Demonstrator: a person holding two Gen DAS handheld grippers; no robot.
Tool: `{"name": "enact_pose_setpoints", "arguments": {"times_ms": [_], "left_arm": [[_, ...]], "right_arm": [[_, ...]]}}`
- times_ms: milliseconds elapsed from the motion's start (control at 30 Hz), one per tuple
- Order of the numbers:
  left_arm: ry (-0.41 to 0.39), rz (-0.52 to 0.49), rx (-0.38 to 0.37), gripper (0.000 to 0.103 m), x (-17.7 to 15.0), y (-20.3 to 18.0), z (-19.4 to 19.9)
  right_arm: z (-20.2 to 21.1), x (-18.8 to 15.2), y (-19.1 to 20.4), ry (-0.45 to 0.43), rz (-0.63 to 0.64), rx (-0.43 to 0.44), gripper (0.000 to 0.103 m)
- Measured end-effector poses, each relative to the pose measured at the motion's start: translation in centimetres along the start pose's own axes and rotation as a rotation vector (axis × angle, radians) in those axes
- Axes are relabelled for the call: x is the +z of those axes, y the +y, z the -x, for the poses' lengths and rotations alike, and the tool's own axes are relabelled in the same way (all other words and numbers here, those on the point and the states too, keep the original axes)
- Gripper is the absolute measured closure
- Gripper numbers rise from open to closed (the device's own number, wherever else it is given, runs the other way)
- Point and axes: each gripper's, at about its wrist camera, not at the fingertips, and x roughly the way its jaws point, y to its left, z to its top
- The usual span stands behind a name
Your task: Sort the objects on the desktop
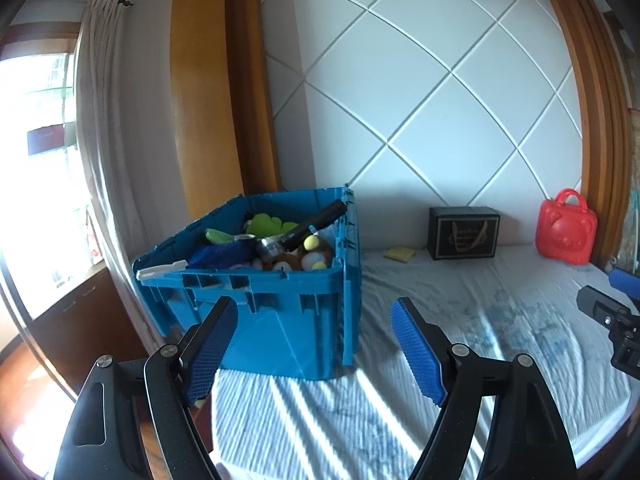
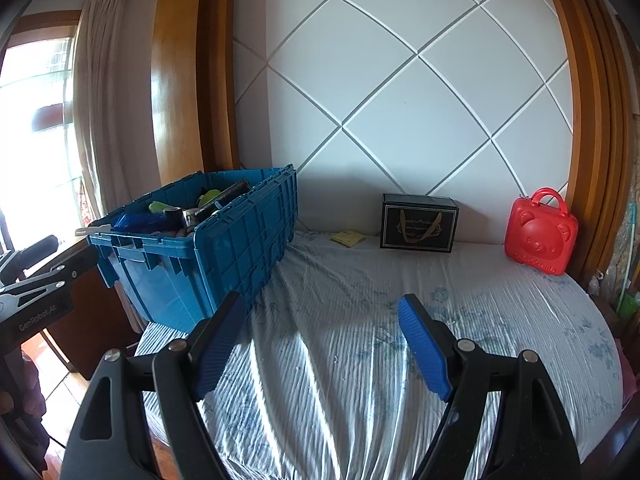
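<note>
A blue plastic crate [image 1: 280,300] [image 2: 208,256] stands at the left on the striped sheet, filled with plush toys [image 1: 296,258], a black tube [image 1: 316,226] and other items. A yellow sticky-note pad [image 1: 399,254] [image 2: 347,237], a black gift box [image 1: 464,233] [image 2: 418,222] and a red bear-faced case [image 1: 566,236] [image 2: 540,234] sit along the back wall. My left gripper [image 1: 316,354] is open and empty, just in front of the crate. My right gripper [image 2: 324,346] is open and empty over the sheet, right of the crate.
The bed's striped sheet [image 2: 360,320] covers the surface, with its left edge under the crate. A padded white wall panel [image 2: 380,80] is behind. Wooden frames flank it. A curtain [image 1: 108,120] and window are at the left. The other gripper shows at the right edge [image 1: 616,320].
</note>
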Motion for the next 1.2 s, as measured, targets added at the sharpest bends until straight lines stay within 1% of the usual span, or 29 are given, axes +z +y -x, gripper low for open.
{"name": "enact_pose_setpoints", "arguments": {"times_ms": [67,133,167,267,433,600,667,767,900,967,1200], "left_arm": [[0.0,0.005,-0.006,0.023,-0.1,-0.1,0.1],[0.019,0.02,-0.061,0.023,-0.1,0.0,0.0],[0.015,0.02,-0.066,0.023,-0.1,-0.2,0.0],[0.019,0.024,-0.11,0.018,-0.3,-0.4,0.0],[-0.002,-0.029,-0.109,0.018,-0.5,-1.5,0.6],[-0.016,-0.017,-0.153,0.018,-0.8,-1.4,0.7],[-0.027,-0.026,-0.139,0.018,-1.0,-1.5,0.9],[-0.036,-0.031,-0.099,0.018,-0.9,-1.4,1.1],[-0.041,-0.017,-0.014,0.015,-0.4,-0.9,1.3],[-0.041,-0.008,0.014,0.015,-0.2,-0.5,1.3],[-0.029,0.015,0.027,0.015,-0.1,0.6,1.3]], "right_arm": [[0.1,0.0,0.1,0.0,0.003,0.003,0.025],[0.2,0.1,0.2,0.004,0.007,0.01,0.025],[0.2,0.1,0.3,0.007,0.01,0.014,0.025],[0.2,0.0,0.5,0.014,0.022,0.025,0.025],[0.0,-0.3,0.8,0.029,0.027,0.036,0.025],[0.2,-0.2,1.1,0.026,0.035,0.04,0.025],[0.3,-0.1,1.2,0.021,0.038,0.042,0.025],[0.3,0.1,1.4,0.015,0.038,0.044,0.025],[0.1,0.0,1.5,0.018,0.035,0.045,0.025],[0.1,-0.1,1.6,0.02,0.033,0.048,0.025],[0.3,0.0,1.8,0.012,0.031,0.042,0.025]]}}
